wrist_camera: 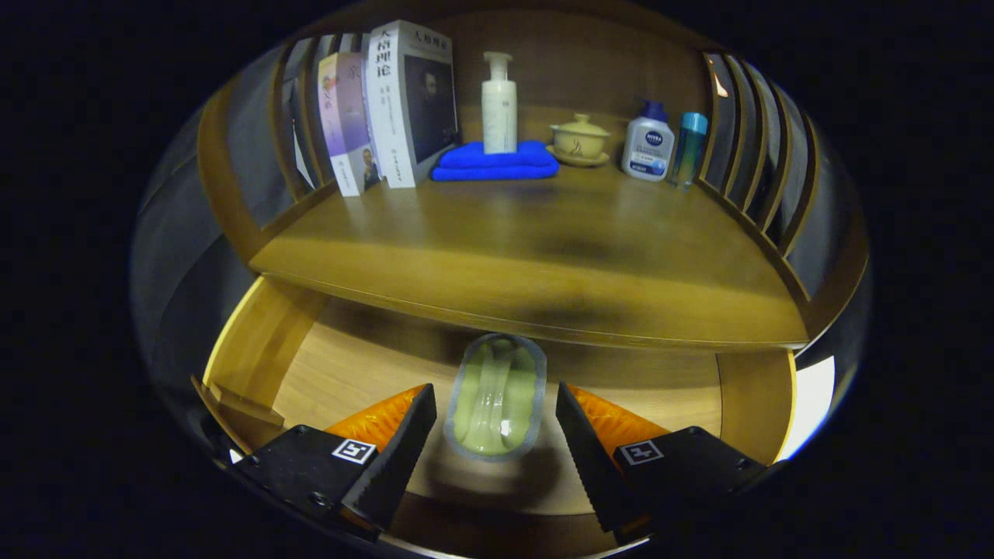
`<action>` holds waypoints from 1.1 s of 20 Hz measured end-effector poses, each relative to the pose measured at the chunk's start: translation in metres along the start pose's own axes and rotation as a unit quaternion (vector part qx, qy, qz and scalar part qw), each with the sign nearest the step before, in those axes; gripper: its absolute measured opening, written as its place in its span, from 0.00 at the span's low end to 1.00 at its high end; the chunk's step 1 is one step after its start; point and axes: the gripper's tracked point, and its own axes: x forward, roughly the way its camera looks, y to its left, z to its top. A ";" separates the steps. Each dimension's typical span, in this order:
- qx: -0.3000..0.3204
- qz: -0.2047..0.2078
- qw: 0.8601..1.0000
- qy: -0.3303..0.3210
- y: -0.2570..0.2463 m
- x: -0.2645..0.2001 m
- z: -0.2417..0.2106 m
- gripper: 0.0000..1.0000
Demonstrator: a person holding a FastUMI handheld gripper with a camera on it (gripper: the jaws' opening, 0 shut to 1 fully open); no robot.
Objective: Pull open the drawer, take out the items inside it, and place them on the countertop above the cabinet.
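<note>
In the gripper view, the drawer (pixel 326 365) stands pulled out beneath the desk (pixel 528 241). Its back part is hidden under the desk's front edge, which casts a dark shadow across the drawer floor. Its front wall is cut off behind the fingers.

One thing lies in the drawer: a sealed pouch (pixel 495 396), clear-edged with pale green contents that are hard to make out (folded or ribbed, perhaps, but I cannot tell what). Its far end reaches just under the desk's lip. The gripper (pixel 495 446) is spread wide, one finger on each side of the pouch, with a gap on both sides, so neither presses on it. Whether the pouch rests on the drawer floor or is a little above it I cannot tell.

On the desk, along the back, two books (pixel 388 109) stand upright, leaning against the slatted left side rail (pixel 299 116). Their spines carry printed characters, too small to read surely. Beside them lies a folded blue towel (pixel 497 161), and a white pump bottle (pixel 498 101) stands on it. To the right sits a lidded yellow cup (pixel 579 138) on a saucer; what it holds is hidden by the lid. Next comes a white bottle (pixel 648 144) with a blue cap and a round blue brand mark. Touching or just beside it stands a slim teal bottle (pixel 689 147), right against the slatted right side rail (pixel 745 147).
</note>
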 end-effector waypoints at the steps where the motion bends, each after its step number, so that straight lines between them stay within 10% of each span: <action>1: 0.002 -0.003 1.000 0.010 -0.002 0.005 -0.003 0.97; 13: 0.032 0.036 0.996 0.075 0.003 0.024 -0.006 0.53; 15: 0.047 0.042 0.996 0.064 0.007 0.021 0.001 0.22; 22: 0.039 0.059 0.997 0.040 0.009 -0.004 -0.002 0.12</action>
